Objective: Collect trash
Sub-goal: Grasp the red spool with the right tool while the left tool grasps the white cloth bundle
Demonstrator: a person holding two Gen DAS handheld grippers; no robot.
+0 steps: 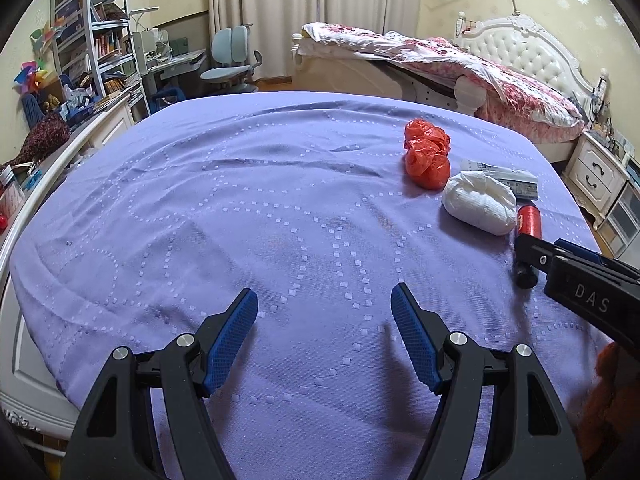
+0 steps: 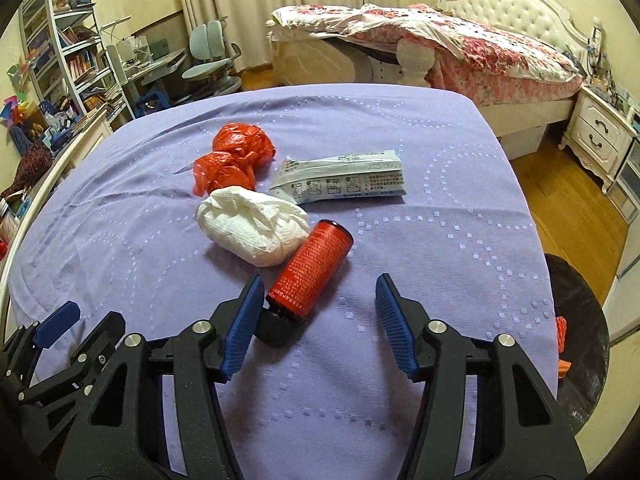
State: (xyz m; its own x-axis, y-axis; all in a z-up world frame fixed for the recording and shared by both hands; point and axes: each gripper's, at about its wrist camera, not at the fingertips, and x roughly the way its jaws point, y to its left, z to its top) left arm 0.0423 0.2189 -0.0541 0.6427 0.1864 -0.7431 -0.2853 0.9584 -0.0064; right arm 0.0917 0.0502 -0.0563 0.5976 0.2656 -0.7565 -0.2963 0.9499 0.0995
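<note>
Trash lies on a purple tablecloth [image 2: 400, 248]: a red bottle with a black cap [image 2: 310, 276], a wad of white paper [image 2: 252, 226], a crumpled red plastic bag [image 2: 234, 160] and a white printed packet [image 2: 344, 180]. My right gripper [image 2: 320, 308] is open; the bottle's cap end lies between its fingers, against the left pad. My left gripper [image 1: 324, 316] is open and empty over bare cloth, left of the trash. In the left wrist view the bottle [image 1: 528, 224], the paper wad [image 1: 480, 202] and the red bag [image 1: 426, 152] sit at the right.
A black trash bag [image 2: 580, 344] with something orange inside hangs at the table's right edge. A bed [image 2: 460, 40] stands behind, a white nightstand [image 2: 596, 136] to the right, and a shelf and desk [image 1: 100, 60] at the left.
</note>
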